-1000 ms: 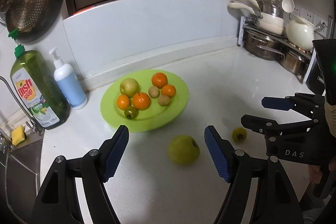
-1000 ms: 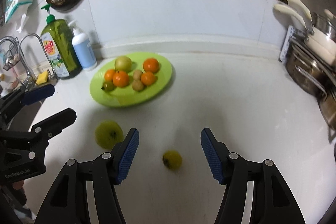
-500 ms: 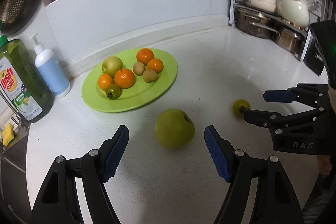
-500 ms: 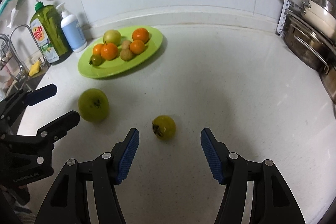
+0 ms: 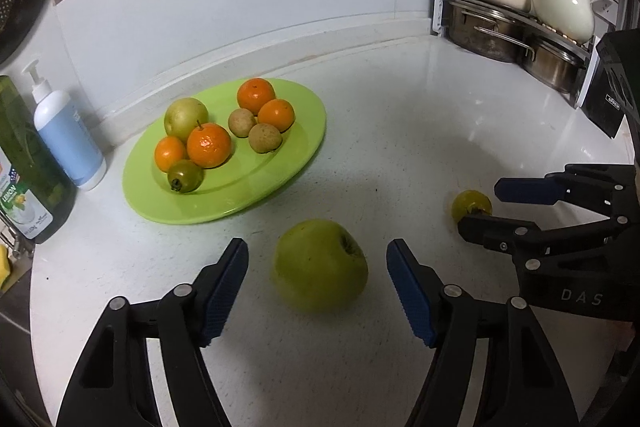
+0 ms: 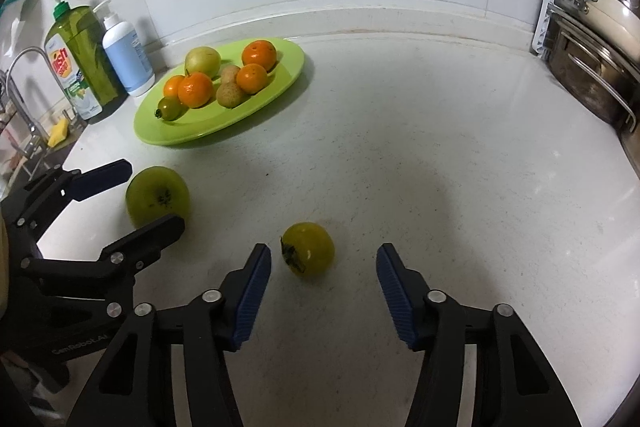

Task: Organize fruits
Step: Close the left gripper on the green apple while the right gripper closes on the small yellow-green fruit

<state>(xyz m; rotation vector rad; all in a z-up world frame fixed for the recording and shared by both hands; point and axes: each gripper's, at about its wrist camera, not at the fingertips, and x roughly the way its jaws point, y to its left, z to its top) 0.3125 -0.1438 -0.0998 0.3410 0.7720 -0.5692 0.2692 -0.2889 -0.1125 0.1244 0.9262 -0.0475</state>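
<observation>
Fruits waited near the green plate (image 5: 276,183) on the tabletop (image 6: 440,147): a green apple (image 5: 320,269) lay between the closing, untouching pads of the left claw (image 5: 316,291); a small yellow-green fruit (image 6: 309,248) lay likewise in the right claw (image 6: 322,291). Soap bottles stood left of the plate, partly cropped.

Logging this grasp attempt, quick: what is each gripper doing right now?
Left gripper: open around the green apple, jaws just closing, not touching.
Right gripper: open around the small yellow-green fruit, jaws just closing, not touching.
</observation>
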